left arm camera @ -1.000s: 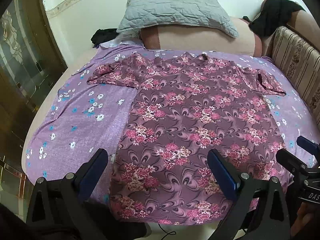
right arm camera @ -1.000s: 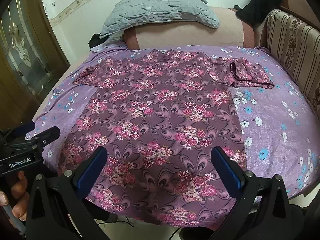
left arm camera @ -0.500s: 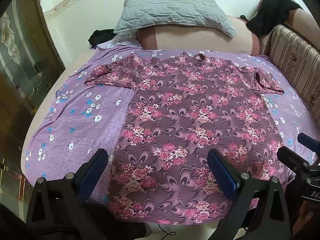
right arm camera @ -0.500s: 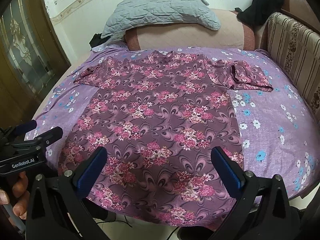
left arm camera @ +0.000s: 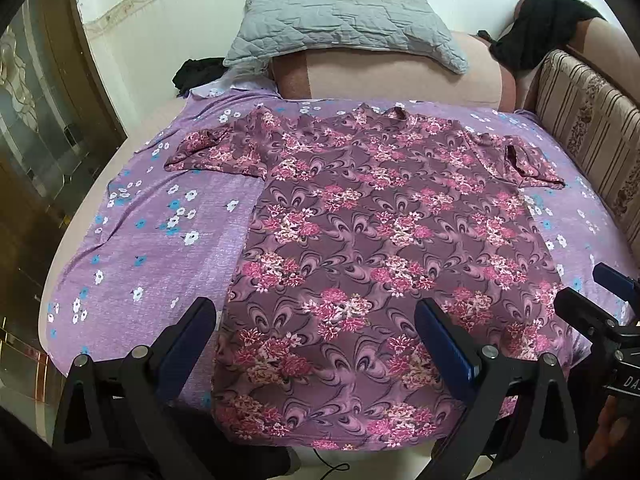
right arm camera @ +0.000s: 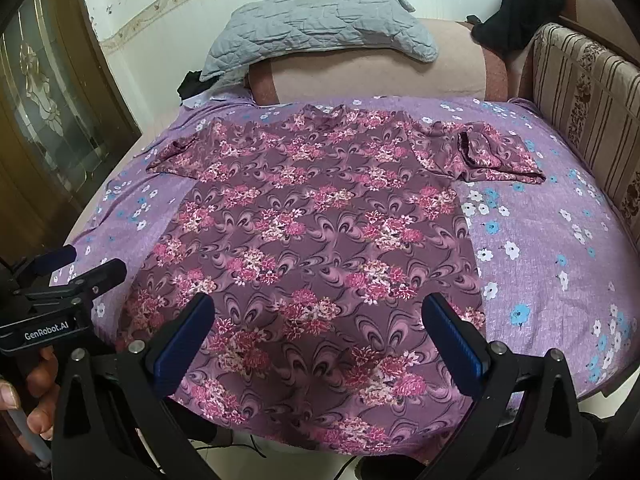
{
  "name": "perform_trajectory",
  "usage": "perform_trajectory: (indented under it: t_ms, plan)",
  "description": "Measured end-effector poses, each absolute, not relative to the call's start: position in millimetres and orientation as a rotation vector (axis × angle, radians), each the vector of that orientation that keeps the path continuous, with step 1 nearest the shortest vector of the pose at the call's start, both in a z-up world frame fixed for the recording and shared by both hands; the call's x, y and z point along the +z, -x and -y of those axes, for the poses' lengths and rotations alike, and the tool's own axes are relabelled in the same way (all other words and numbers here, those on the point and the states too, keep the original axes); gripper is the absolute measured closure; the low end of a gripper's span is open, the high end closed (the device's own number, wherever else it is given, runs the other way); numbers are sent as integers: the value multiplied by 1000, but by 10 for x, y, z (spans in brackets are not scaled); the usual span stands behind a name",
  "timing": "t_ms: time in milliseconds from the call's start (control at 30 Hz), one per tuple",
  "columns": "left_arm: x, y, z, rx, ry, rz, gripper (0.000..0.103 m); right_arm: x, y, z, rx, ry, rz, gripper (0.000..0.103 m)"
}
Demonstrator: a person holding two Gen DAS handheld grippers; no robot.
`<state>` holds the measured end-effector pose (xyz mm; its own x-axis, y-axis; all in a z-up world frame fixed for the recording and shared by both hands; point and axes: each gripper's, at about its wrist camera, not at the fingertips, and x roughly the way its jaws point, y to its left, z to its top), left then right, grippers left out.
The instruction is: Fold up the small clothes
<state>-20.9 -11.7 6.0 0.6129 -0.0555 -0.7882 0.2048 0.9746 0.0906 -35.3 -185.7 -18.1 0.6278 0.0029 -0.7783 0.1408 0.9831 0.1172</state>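
Observation:
A maroon short-sleeved top with pink flowers (left arm camera: 384,248) lies spread flat, front up, on a purple floral bedsheet (left arm camera: 132,248); it also shows in the right wrist view (right arm camera: 316,240). Its right sleeve (right arm camera: 492,156) is folded over on itself. My left gripper (left arm camera: 316,340) is open and empty above the hem's left part. My right gripper (right arm camera: 320,336) is open and empty above the hem's middle. Each gripper shows at the edge of the other's view, the right one (left arm camera: 592,300) and the left one (right arm camera: 76,272).
A grey quilted pillow (left arm camera: 344,20) lies on a pink bolster (left arm camera: 400,76) at the bed's head. Black cloth (left arm camera: 540,28) hangs at the back right above a striped sofa side (left arm camera: 592,128). A wood and glass door (right arm camera: 48,112) stands on the left.
Both grippers have drawn back slightly from the bed, so the top sits a little farther off in both views. The jaws stay open and the top has not moved.

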Motion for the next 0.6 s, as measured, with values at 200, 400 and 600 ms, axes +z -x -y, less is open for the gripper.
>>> perform_trajectory:
  t_ms: [200,400,600]
  plan:
    - [57,210,126,-150,-178,-901,3,-187,353,1852,-77,-174,-889,0]
    - [56,210,127,-150,-179,-901,3,-178,334,1864,-78,-174,-888,0]
    - [56,201,157,-154,-178,-902,3,-163,291,1868,-75,-176,-884,0]
